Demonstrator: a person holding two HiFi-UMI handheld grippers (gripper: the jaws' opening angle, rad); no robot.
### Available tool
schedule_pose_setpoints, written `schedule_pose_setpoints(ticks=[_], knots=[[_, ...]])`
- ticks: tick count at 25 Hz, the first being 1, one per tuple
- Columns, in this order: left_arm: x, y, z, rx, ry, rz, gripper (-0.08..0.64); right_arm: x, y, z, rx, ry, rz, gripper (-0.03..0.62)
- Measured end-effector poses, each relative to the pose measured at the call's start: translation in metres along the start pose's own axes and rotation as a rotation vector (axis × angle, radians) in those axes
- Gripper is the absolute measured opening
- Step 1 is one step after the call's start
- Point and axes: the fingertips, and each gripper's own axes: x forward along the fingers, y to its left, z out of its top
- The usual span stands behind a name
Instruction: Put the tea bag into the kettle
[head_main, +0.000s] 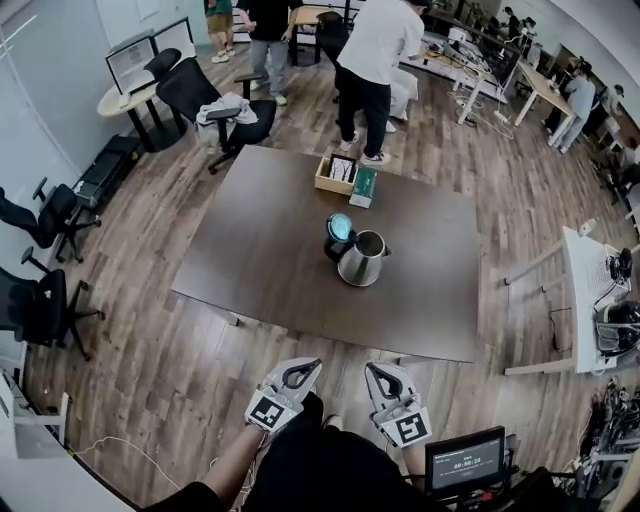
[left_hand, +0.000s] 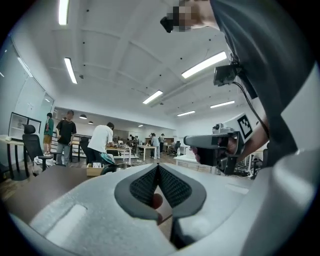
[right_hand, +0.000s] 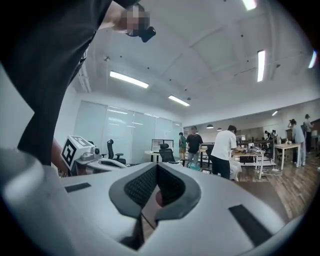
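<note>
Holding left tool (head_main: 300, 372) and right tool (head_main: 380, 375) closed, empty, off the tabletop's (head_main: 250, 250) near edge, we cannot see whether the open kettle (head_main: 362, 260) holds a tea bag.

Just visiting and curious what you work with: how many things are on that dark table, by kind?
Kettle: 1
Wooden box: 1
Green packet: 1
Total: 3
</note>
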Motion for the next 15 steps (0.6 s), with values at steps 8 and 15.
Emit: schedule_pose_setpoints(ticks=[8, 15], knots=[[-0.041, -0.108, -0.002, -0.022, 0.084, 0.020, 0.000, -0.096, 0.052, -0.004, 0.062, -0.071, -0.005, 0.003], [-0.067, -0.152, -0.002, 0.011, 0.094, 0.020, 0.000, -0.146, 0.083, -0.010, 0.087, -0.072, -0.018, 0.003]])
